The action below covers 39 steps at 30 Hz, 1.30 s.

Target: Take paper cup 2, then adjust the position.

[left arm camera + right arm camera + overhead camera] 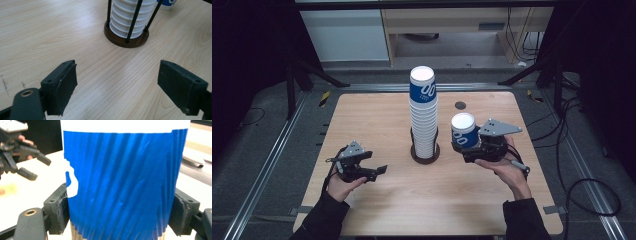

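A tall stack of blue-and-white paper cups (423,112) stands in a dark round holder (425,153) with thin black rods at the table's middle; its lower part (131,17) shows ahead in the left gripper view. My right gripper (466,145) is shut on a single blue paper cup (464,131), just right of the stack; the pads press both sides of the ribbed blue cup (122,185). My left gripper (379,171) is open low over the table left of the holder, its jaws wide apart with bare wood between the left gripper's (117,85) pads.
The wooden table (377,115) has a small dark round hole (460,105) behind the right gripper. Black frame legs and cables lie on the floor around the table. The left gripper (23,157) shows far off in the right gripper view.
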### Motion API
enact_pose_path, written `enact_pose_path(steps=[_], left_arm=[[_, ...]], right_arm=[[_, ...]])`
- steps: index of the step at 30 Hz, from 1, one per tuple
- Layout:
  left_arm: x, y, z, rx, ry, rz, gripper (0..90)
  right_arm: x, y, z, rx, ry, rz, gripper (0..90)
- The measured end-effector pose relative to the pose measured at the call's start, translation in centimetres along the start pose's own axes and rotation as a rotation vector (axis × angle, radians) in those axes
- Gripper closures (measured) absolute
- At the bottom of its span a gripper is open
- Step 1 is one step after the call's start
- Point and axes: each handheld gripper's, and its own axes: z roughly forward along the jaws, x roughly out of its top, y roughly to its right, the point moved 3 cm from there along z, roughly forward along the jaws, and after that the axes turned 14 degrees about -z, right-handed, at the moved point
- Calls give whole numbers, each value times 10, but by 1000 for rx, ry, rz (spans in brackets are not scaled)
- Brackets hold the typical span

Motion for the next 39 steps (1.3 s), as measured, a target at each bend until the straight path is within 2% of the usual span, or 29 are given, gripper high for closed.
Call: enact_pose_path(steps=[11, 17, 21, 24, 33, 39], left_arm=[[2, 8, -2, -24, 4, 14, 153], [4, 14, -5, -42, 7, 23, 154], [6, 18, -6, -57, 8, 29, 152], [6, 21, -7, -70, 2, 38, 152], [7, 30, -6, -117, -13, 58, 153], [6, 39, -4, -146, -41, 85, 151]], right_arm=[[-15, -19, 16, 81, -70, -69, 197], [-23, -29, 26, 109, -105, -98, 197], [-26, -33, 30, 128, -105, -107, 198], [-28, -38, 35, 147, -132, -134, 197], [-28, -57, 50, 232, -141, -182, 197], [-30, -65, 60, 281, -155, -208, 197]])
